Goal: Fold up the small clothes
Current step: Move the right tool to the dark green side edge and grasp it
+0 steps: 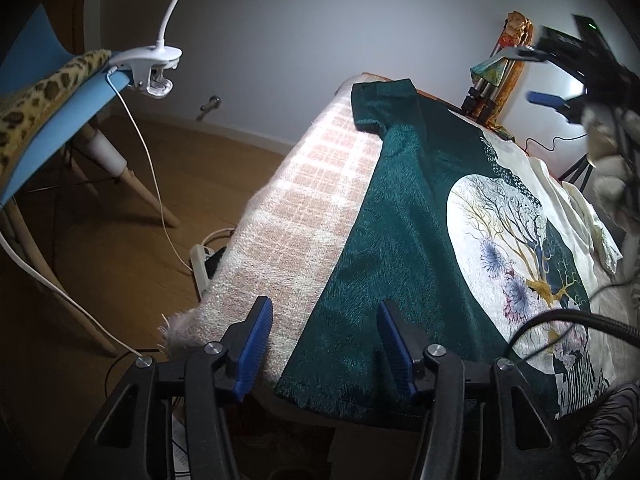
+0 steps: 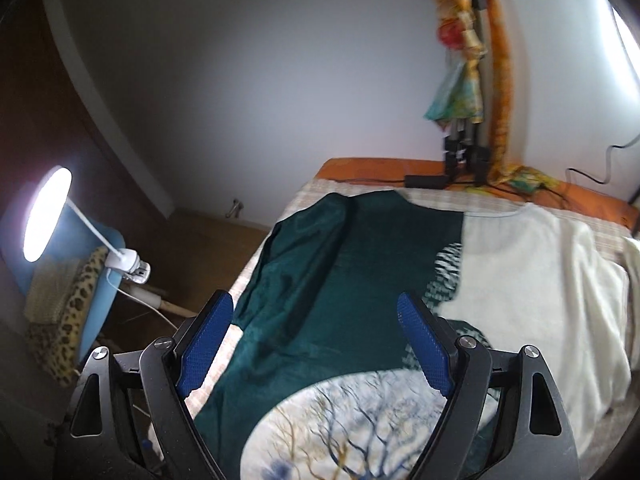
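A dark green T-shirt [image 1: 404, 216] with a round white tree print [image 1: 516, 256] lies spread flat on a pink-and-white checked blanket [image 1: 304, 208]. My left gripper [image 1: 325, 304] hovers open over the shirt's near hem corner. The shirt's side edge runs between its blue pads [image 1: 256, 344], and nothing is gripped. In the right wrist view the same shirt [image 2: 344, 280] lies below my right gripper [image 2: 315, 300], which is open and empty above the shirt's middle. That gripper [image 1: 548, 100] also shows blurred at the far right of the left wrist view. A cream garment [image 2: 532, 280] lies beside the shirt.
A blue chair [image 1: 68, 112] with leopard-print cloth [image 1: 40, 100] and a clipped white lamp [image 1: 154, 68] stands left of the bed. A power strip [image 1: 202, 264] and cables lie on the wooden floor. A tripod [image 2: 468, 148] hung with scarves stands at the bed's far edge.
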Motion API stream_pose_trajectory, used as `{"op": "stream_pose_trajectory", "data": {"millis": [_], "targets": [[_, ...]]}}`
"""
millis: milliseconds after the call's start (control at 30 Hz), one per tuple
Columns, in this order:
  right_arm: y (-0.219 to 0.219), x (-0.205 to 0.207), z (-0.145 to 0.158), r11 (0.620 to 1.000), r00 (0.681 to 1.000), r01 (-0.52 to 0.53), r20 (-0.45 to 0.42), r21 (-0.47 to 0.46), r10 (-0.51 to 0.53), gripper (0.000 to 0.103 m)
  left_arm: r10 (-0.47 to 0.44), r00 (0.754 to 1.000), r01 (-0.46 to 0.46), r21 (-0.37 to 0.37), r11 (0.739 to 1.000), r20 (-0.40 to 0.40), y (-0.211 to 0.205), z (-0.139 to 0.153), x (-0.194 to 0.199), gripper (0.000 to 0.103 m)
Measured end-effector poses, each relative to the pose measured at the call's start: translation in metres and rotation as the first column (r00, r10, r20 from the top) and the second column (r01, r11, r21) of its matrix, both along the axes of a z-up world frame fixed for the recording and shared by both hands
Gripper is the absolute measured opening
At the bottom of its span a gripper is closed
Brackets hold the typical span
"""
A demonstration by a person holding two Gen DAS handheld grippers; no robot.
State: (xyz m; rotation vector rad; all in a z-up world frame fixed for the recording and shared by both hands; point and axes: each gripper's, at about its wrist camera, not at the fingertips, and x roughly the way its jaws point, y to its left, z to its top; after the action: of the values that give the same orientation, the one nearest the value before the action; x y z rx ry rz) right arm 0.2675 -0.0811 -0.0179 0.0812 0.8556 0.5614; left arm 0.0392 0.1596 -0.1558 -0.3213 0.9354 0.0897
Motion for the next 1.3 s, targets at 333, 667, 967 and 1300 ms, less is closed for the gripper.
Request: {"op": "stream_pose_trajectory", "data": {"millis": [333,667,967,1300], "targets": [[0.113,0.053,-0.051,0.988,0.986,-0.135,-0.105,-0.079,0.126,0.084,-0.042,0.999,0.041,-0.064,0.997,-0.019,0.002,-0.009,0.005,0.045],[0.181,0.077,-0.1,0.966,0.976,-0.179,-0.16,-0.188,0.149,0.079,-0.088,0.996,0.086,-0.111,0.99,-0.009,-0.004,-0.011,0.012,0.036],[0.207,0.09,-0.13,0.929,0.977,-0.171,-0.177,-0.329,0.117,0.065,-0.092,0.996,0.089,-0.184,0.979,-0.01,0.0,-0.015,0.017,0.007],[0.208,0.09,-0.126,0.89,0.983,-0.174,-0.122,-0.422,0.134,0.004,-0.13,0.991,0.133,-0.187,0.973,0.029,-0.01,-0.003,0.014,0.0]]}}
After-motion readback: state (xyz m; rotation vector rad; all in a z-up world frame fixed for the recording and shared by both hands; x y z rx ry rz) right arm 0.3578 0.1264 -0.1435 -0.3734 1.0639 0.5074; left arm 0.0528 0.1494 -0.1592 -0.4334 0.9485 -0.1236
